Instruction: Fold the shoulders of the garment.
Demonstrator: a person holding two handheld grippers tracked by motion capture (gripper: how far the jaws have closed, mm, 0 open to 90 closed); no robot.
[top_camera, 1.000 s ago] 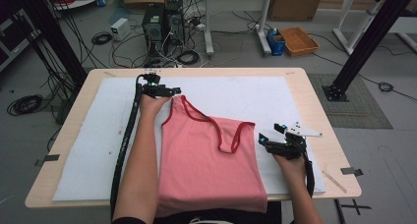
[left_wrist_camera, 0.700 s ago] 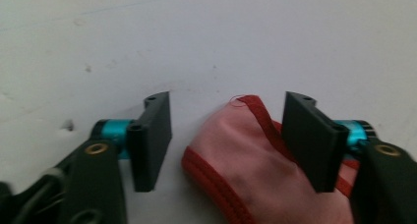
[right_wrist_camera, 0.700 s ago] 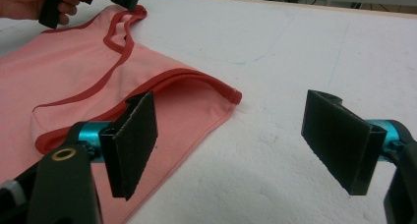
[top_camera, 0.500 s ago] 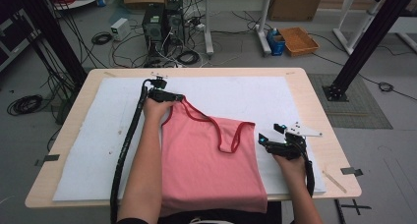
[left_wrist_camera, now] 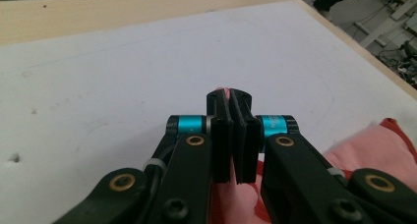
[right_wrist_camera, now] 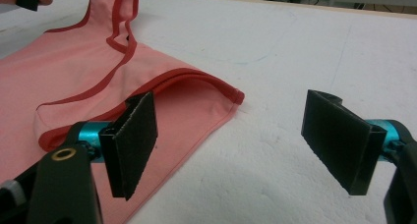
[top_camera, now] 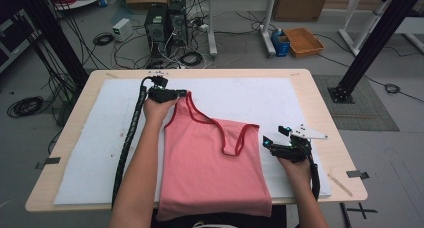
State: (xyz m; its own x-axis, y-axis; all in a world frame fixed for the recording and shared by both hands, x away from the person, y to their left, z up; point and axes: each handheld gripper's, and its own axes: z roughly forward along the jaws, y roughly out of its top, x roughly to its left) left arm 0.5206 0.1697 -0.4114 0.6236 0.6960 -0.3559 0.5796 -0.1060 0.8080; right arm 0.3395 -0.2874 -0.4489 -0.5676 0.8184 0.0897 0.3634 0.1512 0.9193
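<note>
With your left gripper [left_wrist_camera: 231,98] clamped on the pink tank top's [top_camera: 212,173] strap, bring your wide-open, empty right gripper [right_wrist_camera: 231,140] forward onto the near strap [right_wrist_camera: 196,79] just ahead.

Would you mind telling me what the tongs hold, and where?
The left tongs pinch the pink tank top at a shoulder strap; the right tongs hold nothing.

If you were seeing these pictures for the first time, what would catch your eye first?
The pink tank top spread on the white mat at the table's near edge stands out. The left claw is shut on its far strap, while the right claw gapes open beside the other strap.
</note>
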